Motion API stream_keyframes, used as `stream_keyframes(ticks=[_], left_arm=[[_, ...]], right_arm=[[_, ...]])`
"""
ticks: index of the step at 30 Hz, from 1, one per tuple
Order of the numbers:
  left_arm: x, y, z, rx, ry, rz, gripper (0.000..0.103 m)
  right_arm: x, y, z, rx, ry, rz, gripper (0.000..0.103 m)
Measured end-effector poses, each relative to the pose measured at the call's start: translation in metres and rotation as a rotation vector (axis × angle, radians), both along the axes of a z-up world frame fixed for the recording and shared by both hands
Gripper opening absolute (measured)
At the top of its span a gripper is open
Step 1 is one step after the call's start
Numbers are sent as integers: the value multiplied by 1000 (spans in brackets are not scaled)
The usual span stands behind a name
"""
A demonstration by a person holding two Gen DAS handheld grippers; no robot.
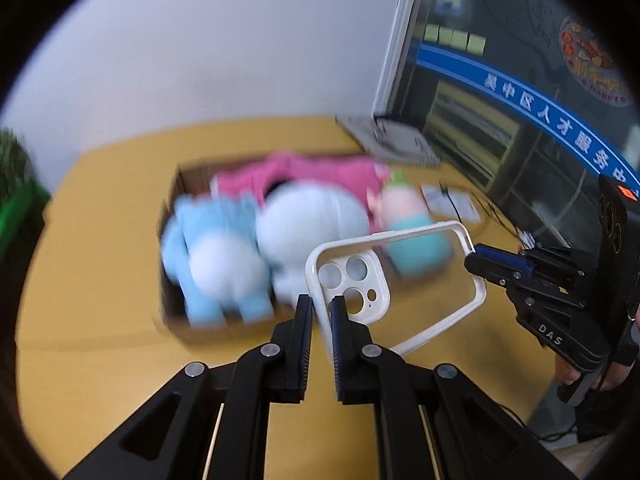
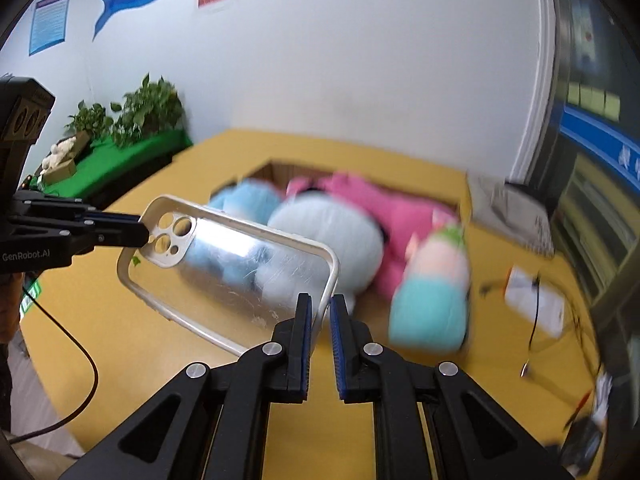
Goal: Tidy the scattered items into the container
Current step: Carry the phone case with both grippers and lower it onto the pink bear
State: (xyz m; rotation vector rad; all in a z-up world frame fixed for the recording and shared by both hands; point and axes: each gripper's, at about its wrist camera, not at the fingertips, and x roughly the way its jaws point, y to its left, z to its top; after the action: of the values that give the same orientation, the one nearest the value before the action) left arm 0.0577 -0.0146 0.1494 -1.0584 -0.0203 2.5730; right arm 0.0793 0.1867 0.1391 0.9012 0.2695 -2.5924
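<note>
A clear phone case (image 1: 382,300) with a white rim hangs in the air above the yellow table (image 1: 100,280), held at both ends. My left gripper (image 1: 320,304) is shut on its rim at the camera-hole end. My right gripper (image 2: 320,304) is shut on the rim at the opposite end of the phone case (image 2: 248,268). Each gripper shows in the other's view: the right gripper (image 1: 474,258) at the right, the left gripper (image 2: 142,234) at the left. Beyond the case stands an open cardboard box (image 1: 170,208) with blurred blue (image 1: 216,264), white (image 1: 312,216) and pink (image 1: 320,172) plush toys.
A pastel plush with a teal base (image 2: 430,300) lies at the box's right end. Papers and thin cables (image 2: 536,300) lie on the table's right side. A grey folded item (image 2: 508,208) sits by the glass wall. Potted plants (image 2: 148,112) stand on a green-covered table at the left.
</note>
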Motion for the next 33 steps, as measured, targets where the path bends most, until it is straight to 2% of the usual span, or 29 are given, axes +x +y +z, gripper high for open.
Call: stream_keyframes(ticks=[7, 10, 13, 18, 24, 29, 33], left_arm=[[-99, -1, 42, -24, 52, -21, 9], [-136, 4, 47, -19, 50, -14, 9], [-175, 10, 41, -11, 27, -2, 9], [-232, 22, 3, 10, -87, 0, 9], [-271, 22, -56, 28, -222, 22, 9], [-286, 22, -86, 19, -279, 31, 9], [-286, 19, -88, 32, -283, 36, 10]], right_arm=[[-93, 5, 41, 9, 44, -12, 10], [-143, -1, 51, 26, 37, -27, 10], [-186, -3, 47, 33, 8, -40, 10], [-257, -2, 12, 29, -100, -82, 8], [-309, -3, -48, 82, -206, -108, 8], [-324, -4, -78, 98, -265, -117, 8], [-324, -3, -86, 88, -288, -119, 8]])
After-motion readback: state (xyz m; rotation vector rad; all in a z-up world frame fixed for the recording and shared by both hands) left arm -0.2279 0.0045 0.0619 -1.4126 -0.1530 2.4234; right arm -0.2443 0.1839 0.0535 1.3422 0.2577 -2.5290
